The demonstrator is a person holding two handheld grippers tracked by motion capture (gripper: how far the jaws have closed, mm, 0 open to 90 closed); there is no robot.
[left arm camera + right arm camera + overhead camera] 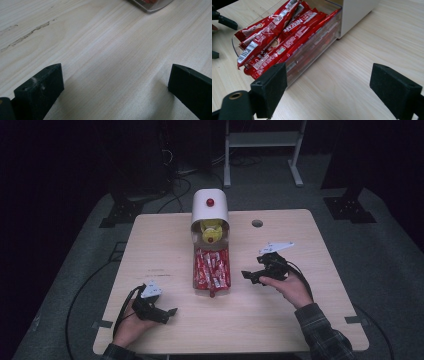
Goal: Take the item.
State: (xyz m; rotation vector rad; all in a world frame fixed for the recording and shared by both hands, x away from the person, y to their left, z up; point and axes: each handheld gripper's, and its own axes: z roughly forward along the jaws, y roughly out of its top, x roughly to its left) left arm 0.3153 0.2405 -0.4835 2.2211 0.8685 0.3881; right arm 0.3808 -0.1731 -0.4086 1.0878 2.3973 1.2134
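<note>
Left claw (172, 311) held spread over bare surface (280, 320) | right claw (246, 274) held spread just beside tray (312, 53) of red packets (277, 30)

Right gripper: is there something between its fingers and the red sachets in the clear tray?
Only the clear tray wall stands between the open right gripper and the red sachets; from above they lie uncovered.

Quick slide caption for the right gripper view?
Open right hand-held gripper beside a clear tray heaped with red Nescafe sachets.
</note>
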